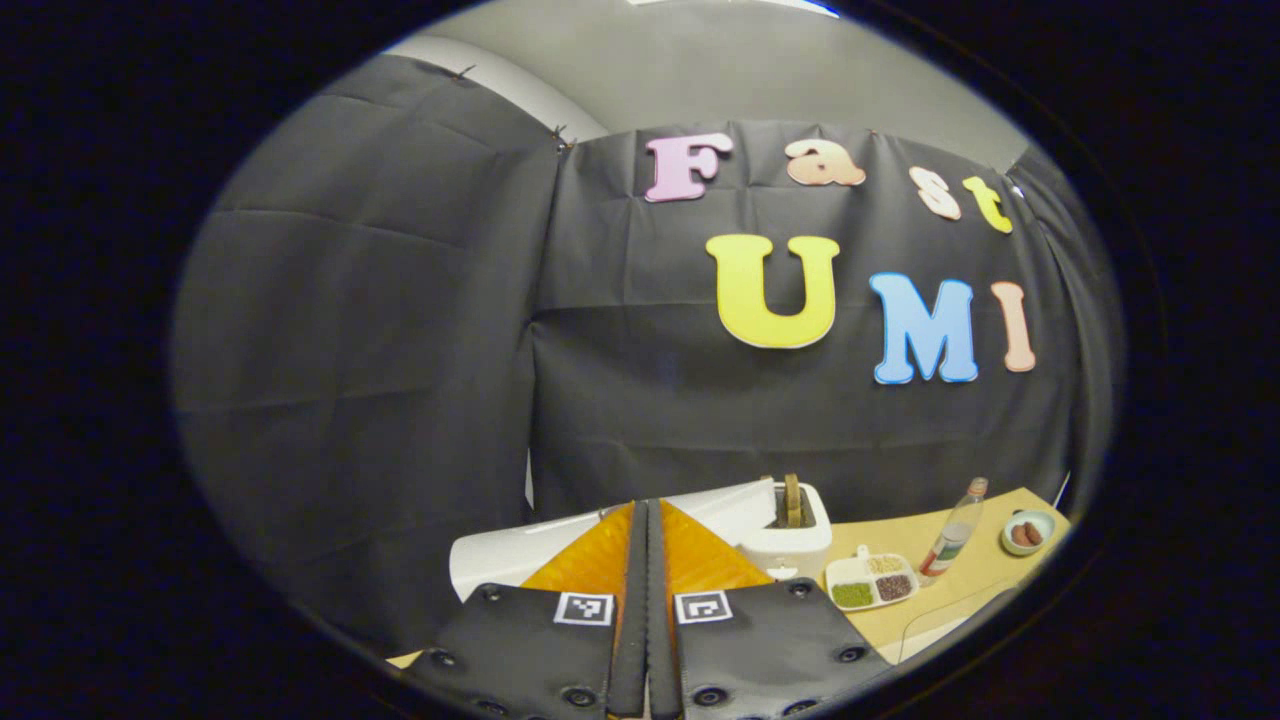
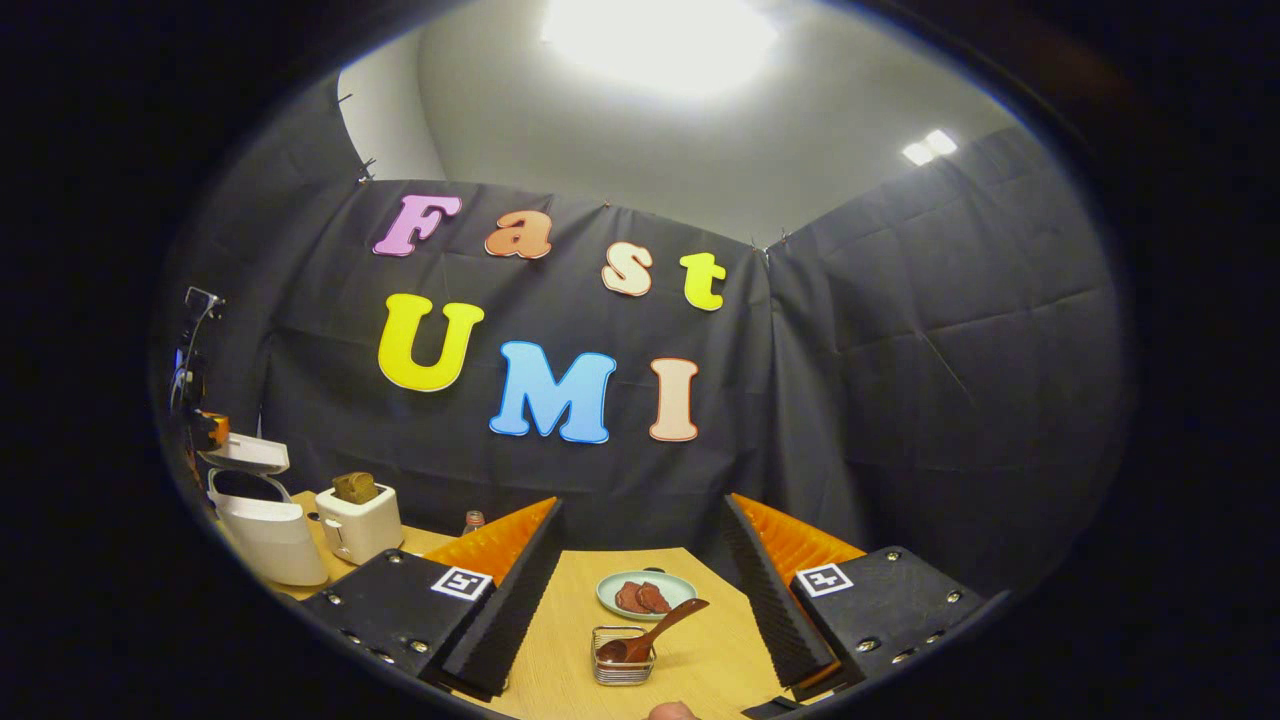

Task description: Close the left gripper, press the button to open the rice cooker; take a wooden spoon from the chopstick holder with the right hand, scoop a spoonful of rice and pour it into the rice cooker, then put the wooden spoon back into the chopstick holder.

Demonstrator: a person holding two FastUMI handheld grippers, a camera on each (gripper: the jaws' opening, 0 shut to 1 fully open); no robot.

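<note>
Judging the rice cooker [image 2: 262, 525] already open, we held the left gripper [image 1: 646, 610] pressed together and the right gripper [image 2: 640, 590] spread toward the wooden spoon [image 2: 652, 630] in its holder [image 2: 622, 668], well right of the cooker.

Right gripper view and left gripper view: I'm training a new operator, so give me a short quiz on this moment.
1. True or false: the rice cooker lid is up.
2. Where does the wooden spoon sit? A) in the wire holder B) on the plate C) in the right tool
3. Fill in: the left tool's fingers are ____.

Key: 1 true; 2 A; 3 shut.
</note>
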